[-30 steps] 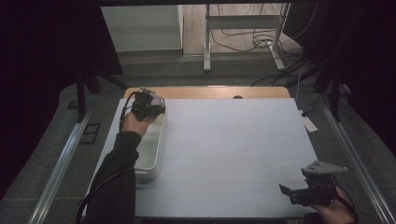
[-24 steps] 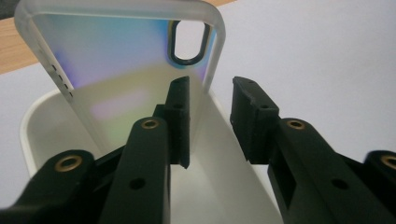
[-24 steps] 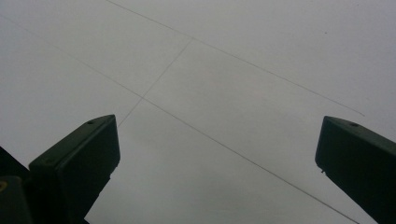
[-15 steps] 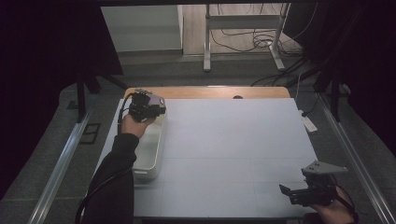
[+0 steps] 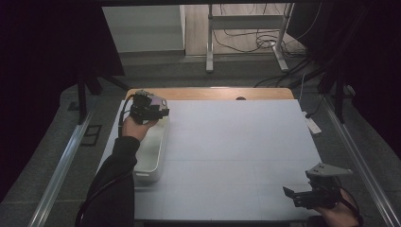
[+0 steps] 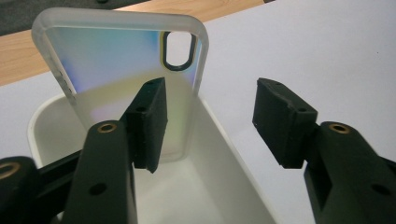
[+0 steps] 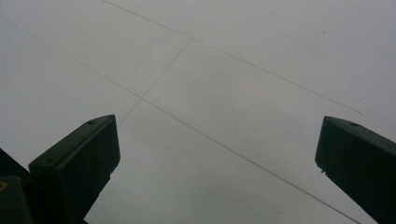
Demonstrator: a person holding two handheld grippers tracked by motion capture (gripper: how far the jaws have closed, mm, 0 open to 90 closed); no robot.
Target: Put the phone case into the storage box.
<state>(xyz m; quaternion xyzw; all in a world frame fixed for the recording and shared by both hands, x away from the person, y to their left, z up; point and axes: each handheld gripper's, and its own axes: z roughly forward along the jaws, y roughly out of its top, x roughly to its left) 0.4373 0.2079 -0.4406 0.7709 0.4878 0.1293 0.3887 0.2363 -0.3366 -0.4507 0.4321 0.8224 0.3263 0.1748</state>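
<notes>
Right gripper (image 5: pixel 309 196): idling low over the near right corner of the white table (image 5: pixel 236 142), jaws spread wide, nothing between them. Left gripper (image 6: pixel 210 126): hovering over the far end of the white bin (image 6: pixel 224 154), jaws just opening, pads clear of the phone case (image 6: pixel 116 65). Phone case: standing upright in the bin's far end, leaning on the wall, apparently just released there. Rest of the bin interior: showing no other contents.

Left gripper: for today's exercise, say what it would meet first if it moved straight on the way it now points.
Probably the phone case standing in the white bin, just beyond the left gripper; its jaws have just been opening.
</notes>
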